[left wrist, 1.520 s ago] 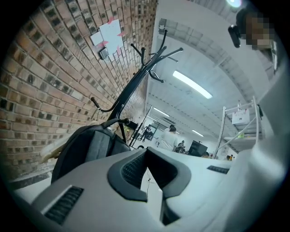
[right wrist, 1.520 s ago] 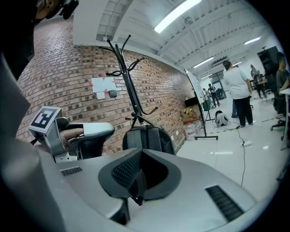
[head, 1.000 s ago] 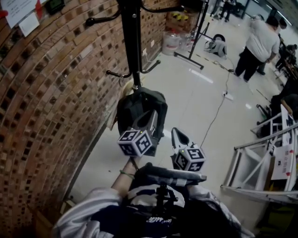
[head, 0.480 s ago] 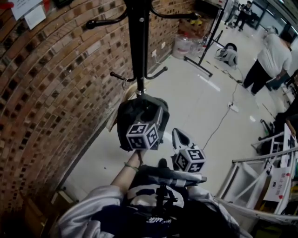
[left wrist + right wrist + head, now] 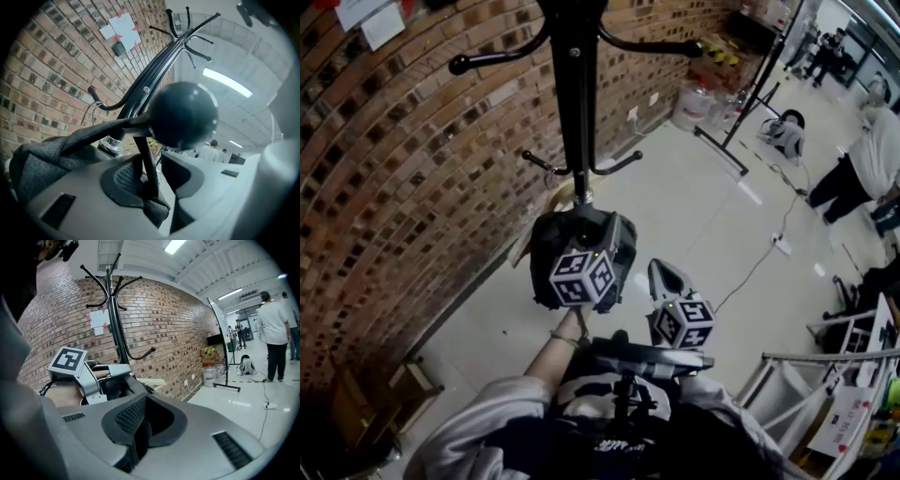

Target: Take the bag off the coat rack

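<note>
A dark grey bag point(image 5: 567, 248) hangs low on the black coat rack point(image 5: 577, 112), by the brick wall. My left gripper point(image 5: 605, 239) is raised against the bag's front. In the left gripper view a ball-ended hook point(image 5: 183, 115) looms just above the jaws, and the bag's grey fabric point(image 5: 51, 154) lies at the left. A thin dark strap point(image 5: 144, 164) runs down between the jaws of the left gripper point(image 5: 152, 164), which stand open without pressing on it. My right gripper point(image 5: 659, 270) is shut and empty, to the right of the bag. In its own view the right gripper point(image 5: 143, 420) faces the rack point(image 5: 116, 329).
The brick wall point(image 5: 403, 206) curves along the left. A person point(image 5: 872, 159) stands at the far right beside a cable point(image 5: 759, 258) on the floor. A black stand point(image 5: 750, 112) and water jugs point(image 5: 694, 103) are at the back. A white frame point(image 5: 825, 375) stands at the lower right.
My left gripper has shifted a little right and closer in against the bag. The head view has tilted, so more of the rack's pole and hooks show. The right gripper has hardly moved.
</note>
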`<state>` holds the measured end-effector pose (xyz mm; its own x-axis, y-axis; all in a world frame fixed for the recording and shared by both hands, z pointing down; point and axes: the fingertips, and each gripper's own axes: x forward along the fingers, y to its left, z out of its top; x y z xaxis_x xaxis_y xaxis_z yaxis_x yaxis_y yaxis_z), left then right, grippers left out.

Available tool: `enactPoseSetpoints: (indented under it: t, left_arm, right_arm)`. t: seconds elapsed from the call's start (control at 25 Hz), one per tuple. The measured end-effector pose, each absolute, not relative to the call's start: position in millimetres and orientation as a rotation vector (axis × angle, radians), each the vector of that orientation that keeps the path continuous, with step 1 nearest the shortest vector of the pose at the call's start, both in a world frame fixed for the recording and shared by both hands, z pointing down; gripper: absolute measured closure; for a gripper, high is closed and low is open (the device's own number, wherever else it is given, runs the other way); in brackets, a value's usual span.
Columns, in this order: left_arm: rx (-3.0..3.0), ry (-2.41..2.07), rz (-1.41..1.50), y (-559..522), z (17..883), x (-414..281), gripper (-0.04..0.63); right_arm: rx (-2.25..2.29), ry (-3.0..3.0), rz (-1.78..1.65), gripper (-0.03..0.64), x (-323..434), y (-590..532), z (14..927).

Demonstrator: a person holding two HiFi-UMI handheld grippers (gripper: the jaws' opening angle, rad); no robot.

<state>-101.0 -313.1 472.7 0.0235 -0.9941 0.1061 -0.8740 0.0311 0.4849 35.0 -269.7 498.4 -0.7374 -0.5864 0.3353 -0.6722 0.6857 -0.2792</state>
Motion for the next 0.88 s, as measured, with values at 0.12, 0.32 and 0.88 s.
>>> enactPoseSetpoints:
  t: [0.12,0.32,0.88]
  left_arm:
    - [1.873,-1.940,-0.424,-312,475,-103,0.511]
    - [1.878,-1.952,-0.467,-313,474,-103,0.526]
    - [1.835,-1.737,-0.689,-290,436,-86,0.555]
  right_arm:
    - [0.948,-2.693,0.571,0.606,32,-280,501]
    - [0.846,-2.707,0.559,0.606,24,-294,503]
    - [0.709,-2.738,0.592,0.606,19,-318,511]
